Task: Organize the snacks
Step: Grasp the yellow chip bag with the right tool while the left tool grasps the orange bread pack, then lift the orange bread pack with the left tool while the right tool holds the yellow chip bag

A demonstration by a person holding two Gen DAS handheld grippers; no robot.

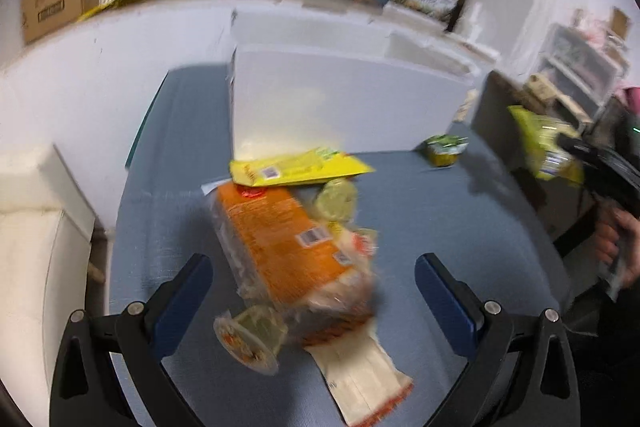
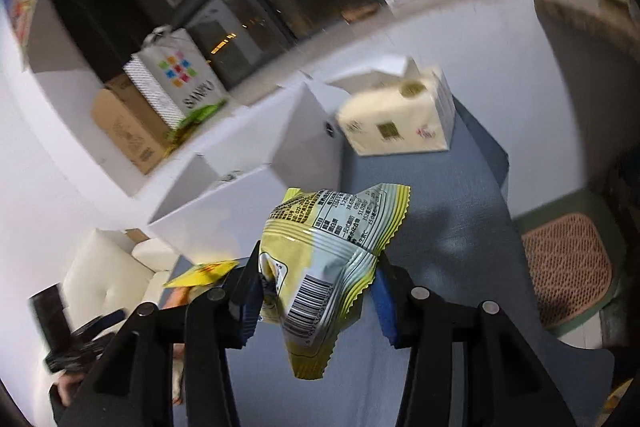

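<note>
My left gripper [image 1: 312, 279] is open and empty, its blue-padded fingers either side of an orange snack bag [image 1: 280, 235] in a pile on the blue table [image 1: 440, 227]. The pile also holds a flat yellow packet [image 1: 296, 169], two small green jelly cups [image 1: 336, 201] [image 1: 252, 339] and a cream wrapper [image 1: 360, 379]. Another green cup [image 1: 444, 147] stands apart at the right. My right gripper [image 2: 316, 283] is shut on a yellow snack packet [image 2: 332, 255], held above the table; this packet also shows in the left wrist view [image 1: 548, 147].
A white open box [image 1: 344, 95] stands behind the pile; it also shows in the right wrist view [image 2: 256, 183]. A cream carton [image 2: 400, 119] sits at the table's far end. A white cushioned seat [image 1: 36, 227] is left of the table. A brown mat [image 2: 568, 267] lies on the floor.
</note>
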